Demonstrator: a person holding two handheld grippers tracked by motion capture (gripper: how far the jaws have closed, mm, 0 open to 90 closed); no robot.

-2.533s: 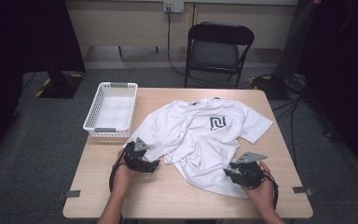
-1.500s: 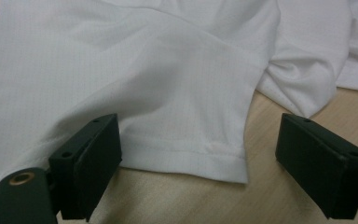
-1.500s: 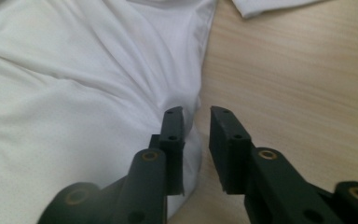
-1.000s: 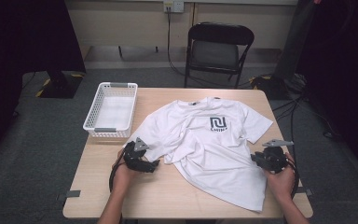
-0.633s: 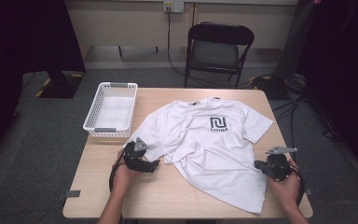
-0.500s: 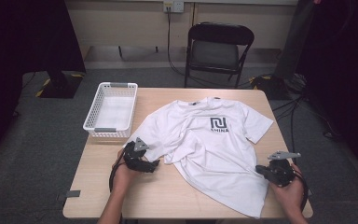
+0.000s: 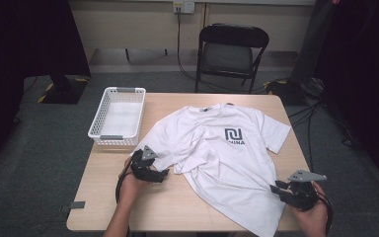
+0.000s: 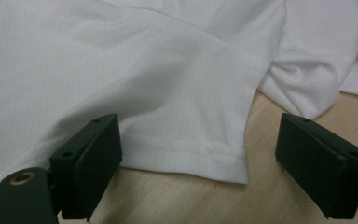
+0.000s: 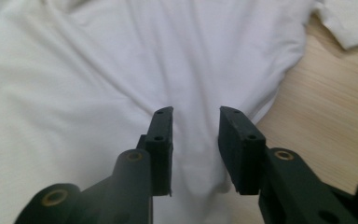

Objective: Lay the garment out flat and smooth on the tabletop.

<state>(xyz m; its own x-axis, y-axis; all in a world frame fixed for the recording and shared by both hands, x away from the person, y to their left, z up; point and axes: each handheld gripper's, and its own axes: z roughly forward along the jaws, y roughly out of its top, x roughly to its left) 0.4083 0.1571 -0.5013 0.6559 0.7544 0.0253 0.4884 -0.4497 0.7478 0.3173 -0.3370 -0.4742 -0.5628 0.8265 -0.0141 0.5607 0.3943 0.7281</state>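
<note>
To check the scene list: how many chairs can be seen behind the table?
1. The black folding chair stands beyond the far edge of the table, by the wall. The dark sides may hide others.

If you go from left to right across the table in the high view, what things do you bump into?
White basket → left gripper → white T-shirt → right gripper.
</note>
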